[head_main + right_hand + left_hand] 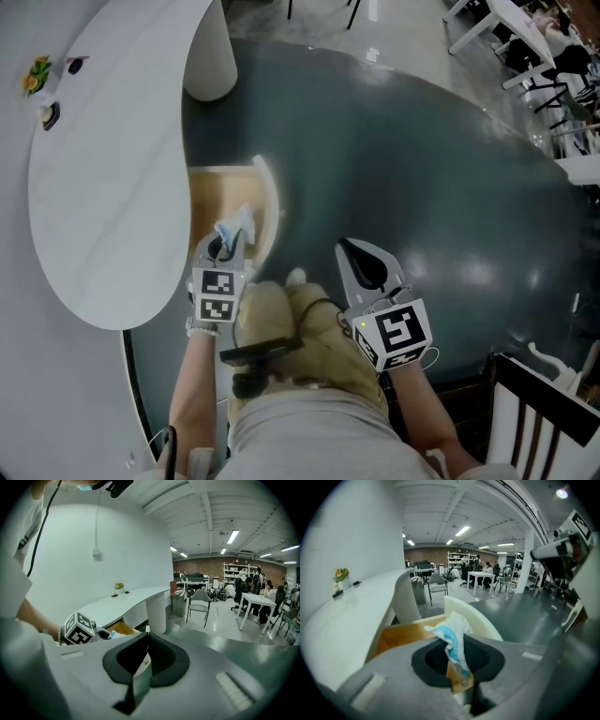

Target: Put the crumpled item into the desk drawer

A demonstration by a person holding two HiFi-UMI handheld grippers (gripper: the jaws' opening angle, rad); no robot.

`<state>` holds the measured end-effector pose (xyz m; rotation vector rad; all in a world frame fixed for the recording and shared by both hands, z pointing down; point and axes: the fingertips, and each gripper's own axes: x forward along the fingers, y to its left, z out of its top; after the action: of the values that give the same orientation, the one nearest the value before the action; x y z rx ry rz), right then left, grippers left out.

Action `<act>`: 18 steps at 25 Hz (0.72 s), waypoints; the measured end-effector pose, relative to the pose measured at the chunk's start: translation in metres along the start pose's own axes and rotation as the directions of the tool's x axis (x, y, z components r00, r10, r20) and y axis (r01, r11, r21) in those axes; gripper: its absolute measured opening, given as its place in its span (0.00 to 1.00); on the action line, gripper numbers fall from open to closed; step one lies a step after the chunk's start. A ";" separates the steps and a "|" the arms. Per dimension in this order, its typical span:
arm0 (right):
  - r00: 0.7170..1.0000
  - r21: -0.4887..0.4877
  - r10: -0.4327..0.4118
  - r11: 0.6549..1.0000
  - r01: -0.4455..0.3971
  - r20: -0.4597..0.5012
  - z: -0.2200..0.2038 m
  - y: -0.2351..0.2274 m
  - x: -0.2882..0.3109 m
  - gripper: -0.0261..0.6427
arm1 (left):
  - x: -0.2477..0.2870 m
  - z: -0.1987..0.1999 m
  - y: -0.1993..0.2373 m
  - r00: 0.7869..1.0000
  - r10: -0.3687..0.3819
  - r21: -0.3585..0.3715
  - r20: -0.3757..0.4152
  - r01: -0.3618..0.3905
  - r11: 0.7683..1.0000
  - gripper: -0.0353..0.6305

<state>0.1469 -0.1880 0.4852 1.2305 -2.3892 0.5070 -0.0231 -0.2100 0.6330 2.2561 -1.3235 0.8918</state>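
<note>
The crumpled item (pixel 236 225), a white and blue wad, sticks up from my left gripper (pixel 228 240), which is shut on it. The wad hangs over the open desk drawer (pixel 208 202), whose wooden inside shows under the white desk (pixel 103 169). In the left gripper view the crumpled item (pixel 452 637) is pinched at the jaw tips of the left gripper (pixel 460 677), just before the drawer (pixel 401 634) and its white curved front (pixel 471 616). My right gripper (pixel 361 258) is shut and empty over the dark floor, to the right of the drawer; the right gripper (pixel 143 663) shows its jaws pressed together.
A white desk leg (pixel 208 56) stands behind the drawer. A small flower (pixel 37 73) sits on the desk top. A dark chair (pixel 539 412) is at the lower right, white tables (pixel 497 28) at the far right. The person's knees (pixel 291 323) are below the grippers.
</note>
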 end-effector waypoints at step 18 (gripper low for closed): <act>1.000 0.014 -0.021 1.000 0.021 -0.020 -0.021 -0.006 0.005 0.05 | 0.058 -0.056 0.004 0.978 -0.080 -0.109 -0.193 0.059 0.992 0.27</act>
<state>0.1532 -0.1847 0.5069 1.2492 -2.3578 0.5277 -0.0245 -0.2155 0.7132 2.0639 -1.1680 0.9718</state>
